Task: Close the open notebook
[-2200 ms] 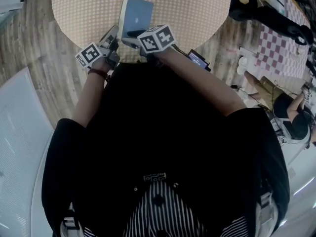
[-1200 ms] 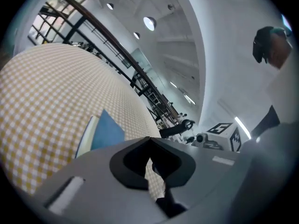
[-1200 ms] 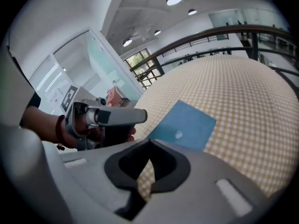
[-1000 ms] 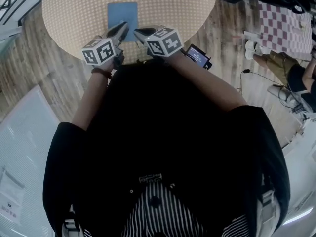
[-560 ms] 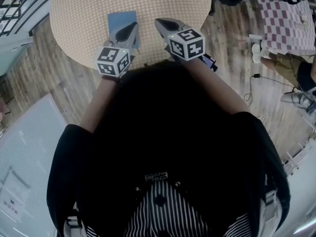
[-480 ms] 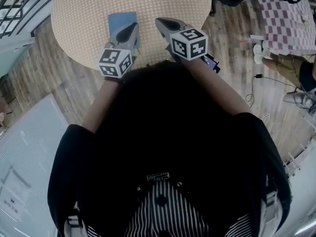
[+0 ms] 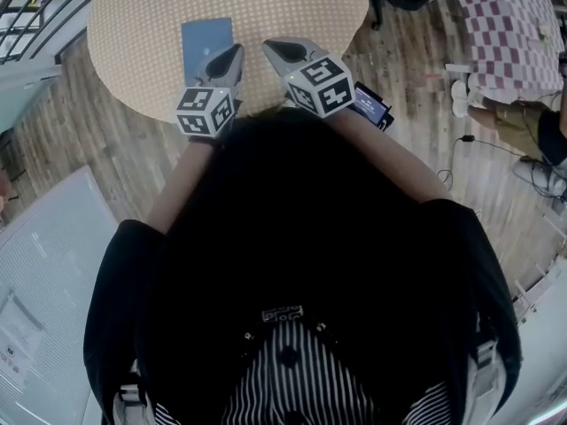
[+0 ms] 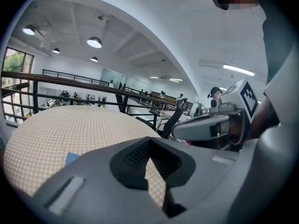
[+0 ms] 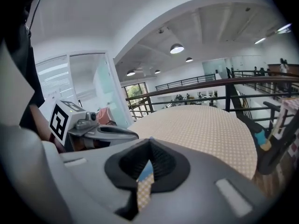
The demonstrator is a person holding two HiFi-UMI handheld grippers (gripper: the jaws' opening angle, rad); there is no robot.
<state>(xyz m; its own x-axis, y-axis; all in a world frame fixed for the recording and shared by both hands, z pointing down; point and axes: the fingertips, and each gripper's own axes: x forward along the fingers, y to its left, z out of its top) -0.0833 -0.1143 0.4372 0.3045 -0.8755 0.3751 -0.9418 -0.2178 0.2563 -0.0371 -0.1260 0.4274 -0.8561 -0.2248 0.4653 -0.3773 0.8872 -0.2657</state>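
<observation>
The blue notebook (image 7: 206,41) lies closed and flat on the round woven-pattern table (image 7: 292,7). My left gripper (image 7: 234,50) hovers just to its right, clear of the cover, with its jaws shut and empty. My right gripper (image 7: 267,44) is beside it, farther right over bare tabletop, also shut on nothing. In the left gripper view the jaws (image 8: 149,139) meet at the tips, and a corner of the notebook (image 8: 71,158) shows at lower left. In the right gripper view the notebook (image 9: 147,169) shows as a sliver in the hollow below the closed tips (image 9: 149,141).
A phone (image 7: 368,106) with a lit screen shows just off the table's near right edge. A checkered cloth (image 7: 509,34) lies on the wooden floor at far right, a white panel (image 7: 35,264) at left. A black railing (image 8: 70,78) runs behind the table.
The notebook stood half open between the grippers, then lay closed. Since then both grippers have lifted, drawn back toward me and come off the cover.
</observation>
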